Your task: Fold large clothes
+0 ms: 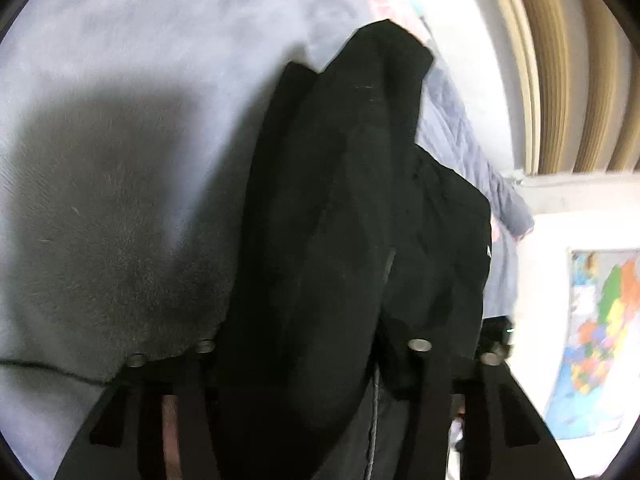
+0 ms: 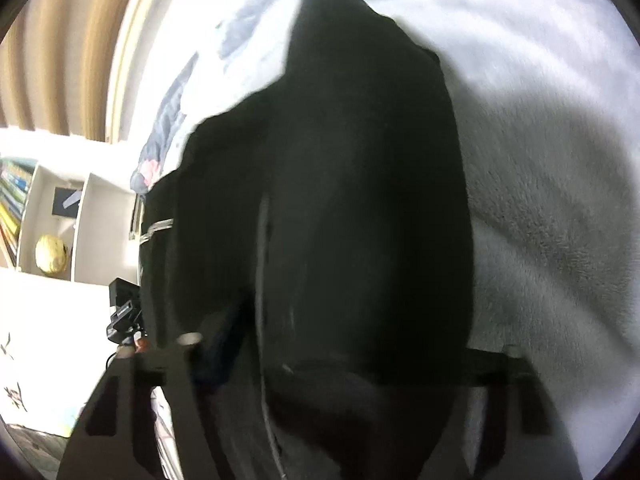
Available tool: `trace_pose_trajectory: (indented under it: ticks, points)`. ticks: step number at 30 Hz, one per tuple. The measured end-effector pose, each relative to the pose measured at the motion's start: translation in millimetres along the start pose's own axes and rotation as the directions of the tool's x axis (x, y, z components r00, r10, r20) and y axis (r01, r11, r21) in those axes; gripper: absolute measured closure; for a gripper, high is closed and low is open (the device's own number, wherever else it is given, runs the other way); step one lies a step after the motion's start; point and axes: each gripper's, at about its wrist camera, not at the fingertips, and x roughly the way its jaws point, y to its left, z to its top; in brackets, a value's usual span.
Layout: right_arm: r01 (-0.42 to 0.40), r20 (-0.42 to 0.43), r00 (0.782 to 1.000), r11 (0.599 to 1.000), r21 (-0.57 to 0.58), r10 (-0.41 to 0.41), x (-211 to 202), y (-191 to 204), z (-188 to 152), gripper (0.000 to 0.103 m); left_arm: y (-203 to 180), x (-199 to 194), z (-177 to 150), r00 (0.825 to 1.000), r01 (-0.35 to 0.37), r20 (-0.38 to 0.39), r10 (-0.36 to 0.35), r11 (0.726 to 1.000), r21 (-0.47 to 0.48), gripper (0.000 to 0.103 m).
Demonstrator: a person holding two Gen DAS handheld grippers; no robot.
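A large black garment hangs bunched in front of the left wrist camera, above a pale grey fleece blanket. My left gripper is shut on the garment; its fingertips are buried in the cloth. In the right wrist view the same black garment fills the middle, with a zip line running down it. My right gripper is shut on the garment, fingertips hidden by the folds. The cloth is lifted off the blanket and casts a shadow on it.
A blue-grey quilt lies at the bed's edge, also seen in the right wrist view. A coloured map hangs at the right. A white shelf with books and a yellow ball stands left. Beige curtains hang behind.
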Motion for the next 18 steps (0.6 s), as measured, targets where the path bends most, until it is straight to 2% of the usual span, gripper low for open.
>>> trace_pose_trajectory:
  ticks: [2,5,9,14,18]
  points:
    - [0.006,0.021,1.000,0.999,-0.037,-0.005,-12.4,11.1,-3.8,0.057,-15.8,-10.7,-8.6,0.999,-0.008,0.040,0.006,0.999,0.048,0.067]
    - [0.008,0.049,0.999,0.996,-0.087,-0.004,-29.0,31.8,-10.2,0.063,-36.7,-30.8,-21.8,0.995,0.044,0.082,-0.050,0.996,0.080,0.070]
    - [0.001,0.084,0.996,0.982,-0.190,0.015,-54.0,74.0,-28.7,0.065,-67.2,-58.9,-42.0,0.987,0.104,0.106,-0.118,0.986,0.134,0.071]
    - [0.015,0.112,0.994,0.962,-0.273,0.016,-86.9,118.7,-62.4,0.066,-112.1,-111.9,-84.2,0.978,0.113,0.146,-0.152,0.962,0.248,0.071]
    - [0.015,0.138,0.990,0.950,-0.312,0.030,-125.1,151.6,-100.6,0.066,-125.9,-124.0,-86.8,0.969,0.119,0.176,-0.175,0.950,0.289,0.071]
